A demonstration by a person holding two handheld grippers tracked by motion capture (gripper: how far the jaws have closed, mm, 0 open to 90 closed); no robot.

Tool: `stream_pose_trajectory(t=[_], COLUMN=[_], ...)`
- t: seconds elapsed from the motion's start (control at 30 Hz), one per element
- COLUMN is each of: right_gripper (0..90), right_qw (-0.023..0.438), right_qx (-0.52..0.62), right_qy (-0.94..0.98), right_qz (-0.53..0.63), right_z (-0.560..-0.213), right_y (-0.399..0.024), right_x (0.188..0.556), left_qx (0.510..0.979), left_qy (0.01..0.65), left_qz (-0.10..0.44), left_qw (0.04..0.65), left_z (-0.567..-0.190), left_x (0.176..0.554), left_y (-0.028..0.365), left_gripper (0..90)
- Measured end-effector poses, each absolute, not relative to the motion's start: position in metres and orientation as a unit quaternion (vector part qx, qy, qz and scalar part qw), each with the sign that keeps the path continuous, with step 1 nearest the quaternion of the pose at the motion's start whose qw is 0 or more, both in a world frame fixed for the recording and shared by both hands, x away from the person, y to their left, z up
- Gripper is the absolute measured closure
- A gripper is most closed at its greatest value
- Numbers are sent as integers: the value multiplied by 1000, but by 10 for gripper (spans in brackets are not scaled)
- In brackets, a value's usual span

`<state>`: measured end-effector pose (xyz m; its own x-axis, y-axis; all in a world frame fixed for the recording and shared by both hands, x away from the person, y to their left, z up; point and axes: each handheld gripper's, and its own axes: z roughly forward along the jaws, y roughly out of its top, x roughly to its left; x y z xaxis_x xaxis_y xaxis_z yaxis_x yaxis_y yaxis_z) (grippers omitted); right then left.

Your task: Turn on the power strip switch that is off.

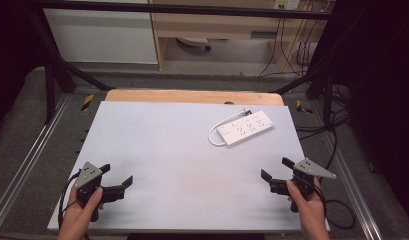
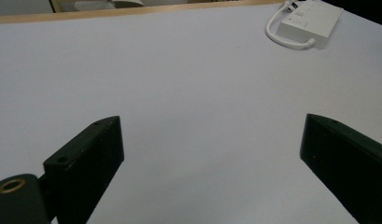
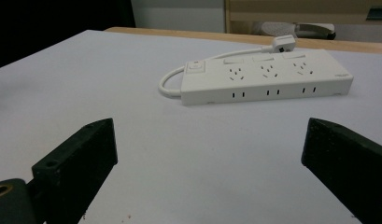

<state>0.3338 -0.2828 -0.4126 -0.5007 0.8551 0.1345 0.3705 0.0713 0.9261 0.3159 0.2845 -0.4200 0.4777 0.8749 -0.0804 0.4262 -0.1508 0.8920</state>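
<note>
Power strip [image 1: 246, 128]: white, flat on desk [image 1: 157, 165], far right quarter, near far edge, own cord [image 1: 215, 131] looped off its left end with plug [image 3: 282, 43] lying just behind the body. Going left to right: left tool [image 1: 117, 176] at near-left corner of desk, held low, jaws spread wide, nothing between them, well apart from the strip; seen along its jaws, strip sits far off at upper right [image 2: 309, 22]. Middle of desk bare. Right tool [image 1: 275, 169] at near-right, jaws likewise spread wide and empty, aimed at the strip, near but not touching; seen along its jaws, strip lies straight ahead [image 3: 268, 77], long side facing. Step in hand, as judged: approach for a grasp, right tool the obvious candidate. For a clean grasp: come in level and low, square to the long side or across the narrow width, jaws kept wide until both clear the body, then close across the width near mid-length to avoid swing. Keep clear of cord loop and plug, else snag or drag likely. Body smooth plastic, so probably slippery; firm pinch, no jerk. Count: one power strip, one cord, one plug, three socket groups on top, one switch at cord end, two tools.
</note>
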Motion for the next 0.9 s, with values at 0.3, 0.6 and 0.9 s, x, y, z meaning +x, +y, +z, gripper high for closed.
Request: stream_pose_trajectory(t=[0.3, 0.6, 0.9], right_gripper=[32, 31, 27], right_qw=[236, 232, 232], right_qx=[435, 432, 421], right_qy=[699, 706, 715], right_qz=[516, 510, 507], right_z=[-391, -379, -366], right_y=[-278, -271, -258], right_x=[352, 374, 393], left_qx=[718, 724, 729], left_qy=[457, 443, 441], left_qz=[224, 231, 230], left_qw=[475, 475, 470], left_z=[-424, -423, -424], left_x=[330, 344, 341], left_y=[286, 279, 278], left_gripper=[68, 70, 69])
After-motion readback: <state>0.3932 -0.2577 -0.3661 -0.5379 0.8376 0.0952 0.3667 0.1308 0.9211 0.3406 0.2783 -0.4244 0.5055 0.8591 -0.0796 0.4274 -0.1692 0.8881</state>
